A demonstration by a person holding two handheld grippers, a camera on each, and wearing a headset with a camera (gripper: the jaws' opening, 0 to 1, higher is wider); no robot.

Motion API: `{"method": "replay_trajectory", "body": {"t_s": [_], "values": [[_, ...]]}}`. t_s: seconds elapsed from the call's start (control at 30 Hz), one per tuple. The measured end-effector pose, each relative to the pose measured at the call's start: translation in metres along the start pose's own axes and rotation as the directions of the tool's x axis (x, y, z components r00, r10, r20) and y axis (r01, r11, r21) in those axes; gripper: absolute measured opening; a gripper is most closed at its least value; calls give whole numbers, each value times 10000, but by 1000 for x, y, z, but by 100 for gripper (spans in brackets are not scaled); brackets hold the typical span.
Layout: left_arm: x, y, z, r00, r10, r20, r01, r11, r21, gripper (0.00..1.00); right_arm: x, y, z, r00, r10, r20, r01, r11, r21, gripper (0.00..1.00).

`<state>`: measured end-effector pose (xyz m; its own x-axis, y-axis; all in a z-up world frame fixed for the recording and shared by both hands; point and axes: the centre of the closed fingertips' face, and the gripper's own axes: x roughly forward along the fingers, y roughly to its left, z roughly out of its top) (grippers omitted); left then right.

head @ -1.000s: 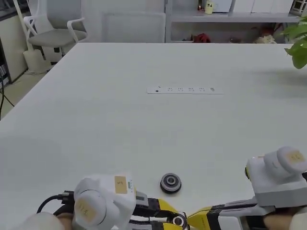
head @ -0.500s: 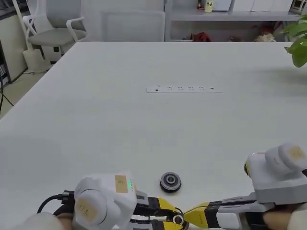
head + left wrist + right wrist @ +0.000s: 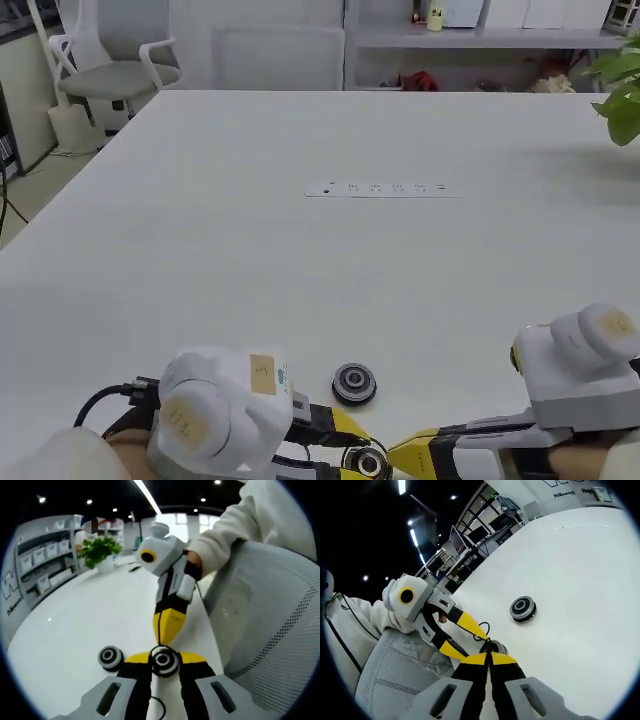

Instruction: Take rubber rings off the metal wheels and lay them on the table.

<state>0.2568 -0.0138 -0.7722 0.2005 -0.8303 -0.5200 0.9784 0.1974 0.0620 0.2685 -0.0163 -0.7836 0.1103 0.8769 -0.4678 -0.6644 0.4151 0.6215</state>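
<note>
Your left tongs are pinching a metal wheel between their yellow tips, one jaw on each side of it. The wheel faces the left gripper view flat on, with a pale hub and a dark ring around its rim. In the head view this held wheel sits at the bottom edge, just over the near edge of the bench, between the two yellow tips that point at each other. Your right tongs come in from the other side with their jaws pressed together, and their tip is right at the held wheel's edge. I cannot tell whether they nip anything between them. In the right gripper view a thin black loop curls just above that wheel, beside the upper jaw of your left tongs; it is too fine to say what it is. A second wheel lies flat on the bench near the tongs, just beyond the held one and apart from it, and it also has a dark ring around its rim. Farther out, a white power strip lies across the middle of the bench. A white chair stands past the far left corner, and a green plant shows at the right edge.
</note>
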Motion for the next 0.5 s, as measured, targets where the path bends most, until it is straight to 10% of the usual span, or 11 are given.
{"method": "replay_trajectory", "body": {"t_s": [0.5], "values": [[-48,11,43,9953,641,723,-633,9979,-134,56,-10,8,0,9998,-83,-187,72,9983,-586,0]]}}
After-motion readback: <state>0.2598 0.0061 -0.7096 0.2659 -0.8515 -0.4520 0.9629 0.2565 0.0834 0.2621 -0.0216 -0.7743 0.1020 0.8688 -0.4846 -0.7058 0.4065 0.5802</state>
